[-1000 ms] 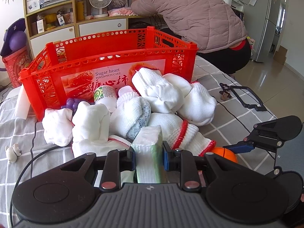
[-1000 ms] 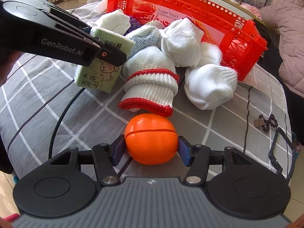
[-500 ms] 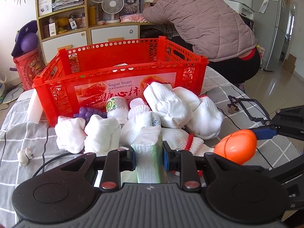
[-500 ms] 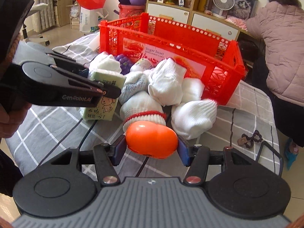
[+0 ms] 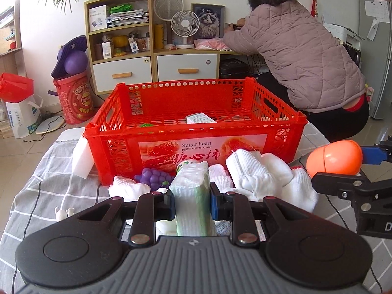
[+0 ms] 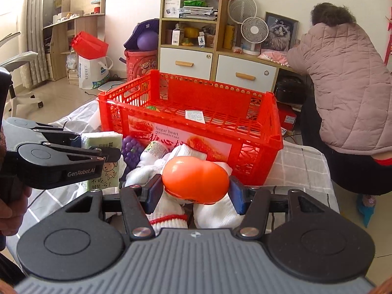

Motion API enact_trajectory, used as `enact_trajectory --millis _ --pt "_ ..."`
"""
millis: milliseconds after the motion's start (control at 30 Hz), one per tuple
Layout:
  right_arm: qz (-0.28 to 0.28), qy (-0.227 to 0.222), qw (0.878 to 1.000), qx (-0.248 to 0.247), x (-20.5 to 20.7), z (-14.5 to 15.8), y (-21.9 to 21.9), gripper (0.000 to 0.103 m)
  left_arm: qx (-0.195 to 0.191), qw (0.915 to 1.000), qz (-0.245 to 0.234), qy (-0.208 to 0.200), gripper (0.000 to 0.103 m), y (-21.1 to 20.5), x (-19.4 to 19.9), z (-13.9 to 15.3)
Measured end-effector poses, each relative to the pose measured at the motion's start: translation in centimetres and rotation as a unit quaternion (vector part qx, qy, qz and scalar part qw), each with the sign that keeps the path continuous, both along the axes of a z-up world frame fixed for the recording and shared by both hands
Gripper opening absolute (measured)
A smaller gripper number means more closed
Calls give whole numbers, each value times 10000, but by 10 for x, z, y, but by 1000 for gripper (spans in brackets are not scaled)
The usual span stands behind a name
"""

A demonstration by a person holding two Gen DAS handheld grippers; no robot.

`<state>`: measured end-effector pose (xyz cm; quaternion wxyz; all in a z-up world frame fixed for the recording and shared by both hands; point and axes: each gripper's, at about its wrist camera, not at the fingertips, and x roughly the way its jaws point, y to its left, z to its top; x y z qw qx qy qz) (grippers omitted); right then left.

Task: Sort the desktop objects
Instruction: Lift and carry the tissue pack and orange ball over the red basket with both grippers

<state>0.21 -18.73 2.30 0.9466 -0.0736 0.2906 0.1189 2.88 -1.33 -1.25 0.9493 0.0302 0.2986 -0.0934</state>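
Note:
My left gripper [image 5: 192, 203] is shut on a green-and-white tissue pack [image 5: 191, 191], held up in front of the red crate [image 5: 122, 152]. The right wrist view shows this gripper [image 6: 105, 154] and the tissue pack [image 6: 103, 139] at the left. My right gripper [image 6: 196, 191] is shut on an orange toy fruit [image 6: 196, 181], raised above the white socks [image 6: 213, 210]. That orange fruit [image 5: 334, 158] appears at the right of the left wrist view. The red crate [image 6: 254, 161] holds a small box [image 5: 199, 118] and a green item [image 5: 147, 125].
White socks [image 5: 259, 174], purple toy grapes [image 5: 154, 178] and a bottle [image 5: 186, 165] lie against the crate's front. A white block [image 5: 82, 156] leans at its left, a small figurine [image 5: 62, 213] nearer. A person in a quilted jacket [image 5: 306, 56] bends behind the crate.
Both grippers have risen from the cloth with the tissue pack and the orange fruit still clamped. Both views now look over the crate's front rim onto its floor.

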Motion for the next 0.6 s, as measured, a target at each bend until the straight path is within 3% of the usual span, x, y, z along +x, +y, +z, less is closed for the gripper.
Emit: enact_trajectory --millis 300,600 --pt "-256 -228 9993 129 29 23 6 56 20 9987 494 -152 25 4 15 16" --pt "-761 -150 9963 362 63 18 -3 56 212 9969 678 -337 25 4 22 23"
